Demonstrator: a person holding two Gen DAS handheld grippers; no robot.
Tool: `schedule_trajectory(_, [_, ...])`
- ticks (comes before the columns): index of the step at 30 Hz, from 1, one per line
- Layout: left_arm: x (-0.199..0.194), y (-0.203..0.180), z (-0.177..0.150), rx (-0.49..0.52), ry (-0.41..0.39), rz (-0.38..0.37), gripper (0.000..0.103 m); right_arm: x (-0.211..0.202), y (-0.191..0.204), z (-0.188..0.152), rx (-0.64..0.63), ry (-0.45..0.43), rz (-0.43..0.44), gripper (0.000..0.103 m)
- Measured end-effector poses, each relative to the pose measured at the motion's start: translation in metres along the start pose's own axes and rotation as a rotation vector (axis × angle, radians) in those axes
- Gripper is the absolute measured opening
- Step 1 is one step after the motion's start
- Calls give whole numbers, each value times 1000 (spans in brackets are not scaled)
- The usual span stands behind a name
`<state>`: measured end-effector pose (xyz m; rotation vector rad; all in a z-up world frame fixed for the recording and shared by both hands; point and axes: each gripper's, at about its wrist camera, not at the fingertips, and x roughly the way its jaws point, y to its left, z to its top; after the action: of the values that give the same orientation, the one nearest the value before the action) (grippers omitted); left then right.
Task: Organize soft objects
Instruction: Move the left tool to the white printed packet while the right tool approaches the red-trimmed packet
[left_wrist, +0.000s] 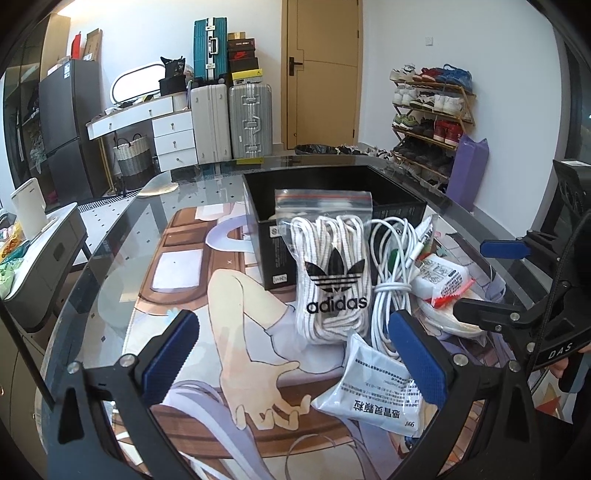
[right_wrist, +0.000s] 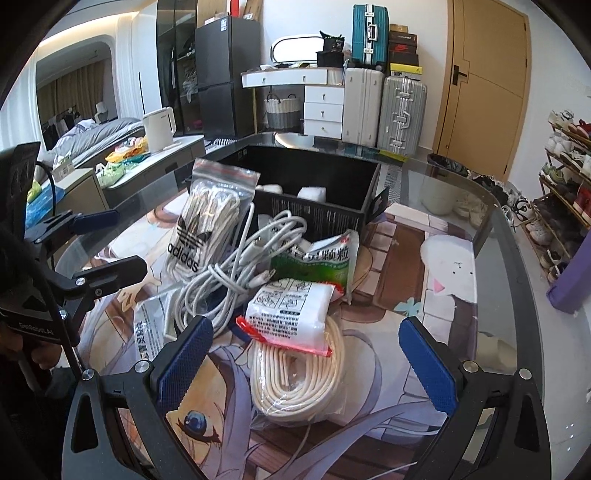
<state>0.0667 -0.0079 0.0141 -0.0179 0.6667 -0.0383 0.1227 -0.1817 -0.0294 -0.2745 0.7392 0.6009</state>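
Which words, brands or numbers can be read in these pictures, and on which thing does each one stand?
"adidas": zip bag of white laces.
"DAS": right gripper's body, seen from the left wrist.
"999": white sachet, beside Chinese characters.
Large Chinese characters: green sachet.
Small print on the black box and white packet: too small to read.

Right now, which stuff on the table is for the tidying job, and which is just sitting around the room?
For the job:
- black box
- laces bag
- white cable
- green packet
- white packet
- cream cord
- grey packet

Just lying about:
- suitcases
- shoe rack
- kettle
- basket
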Motion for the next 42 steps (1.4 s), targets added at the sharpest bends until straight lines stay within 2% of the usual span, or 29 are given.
schedule_trajectory(11, [5, -12, -4, 39, 50, -50, 103, 8, -4, -3, -5, 39, 14, 102])
schedule_trajectory(24, [5, -33, -8, 146, 94, -81, 103, 18, -3, -8, -20, 77, 28, 102])
schedule_trajectory(31, [8, -36, -8, 162, 134, -127, 103, 17, -3, -8, -16, 71, 25, 102])
schedule_trajectory(42, [14, -51, -21, 207, 182, -147, 103, 14, -3, -6, -2, 52, 29, 102])
